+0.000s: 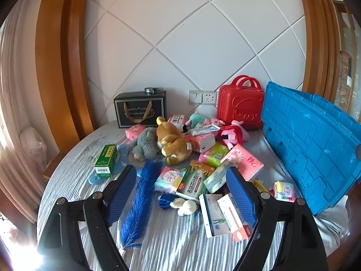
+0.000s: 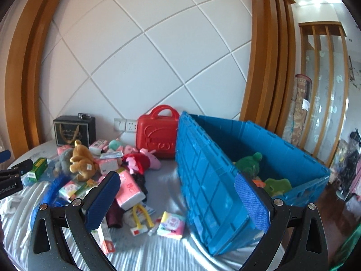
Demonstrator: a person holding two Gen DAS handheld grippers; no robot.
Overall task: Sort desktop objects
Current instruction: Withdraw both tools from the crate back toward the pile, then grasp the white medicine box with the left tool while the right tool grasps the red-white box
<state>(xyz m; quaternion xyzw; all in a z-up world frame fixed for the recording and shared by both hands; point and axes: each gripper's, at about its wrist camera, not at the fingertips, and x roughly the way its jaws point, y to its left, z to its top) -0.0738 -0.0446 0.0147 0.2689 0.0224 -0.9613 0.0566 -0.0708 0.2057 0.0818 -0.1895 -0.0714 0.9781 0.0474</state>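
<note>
Both tongs are spread wide with nothing between the pads: your left tongs (image 1: 181, 194) hang over the clutter, your right tongs (image 2: 177, 201) hang near the front corner of the big blue ribbed plastic crate (image 2: 209, 180). The surface looks like a bed with grey striped sheet (image 1: 171, 244), not a desk. The pile sits mid-bed, left of the crate: brown plush bear (image 1: 173, 144) beside grey plush toy (image 1: 146, 145), green cardboard medicine box (image 1: 106, 160) off to the left, long blue bristly brush (image 1: 141, 201) just under your left pads, pink soft tissue pack (image 1: 246, 162) and white-and-blue flat carton (image 1: 213, 214) nearer the crate. Green plush toys (image 2: 250, 162) are already inside the crate, so plush probably goes there. The bear should be light and squashy, no slip risk; pinch the body, not an ear. Cartons are light but crush easily and lie flat, so take them across the short edges. The brush is floppy at the bristles; grab its core.
</note>
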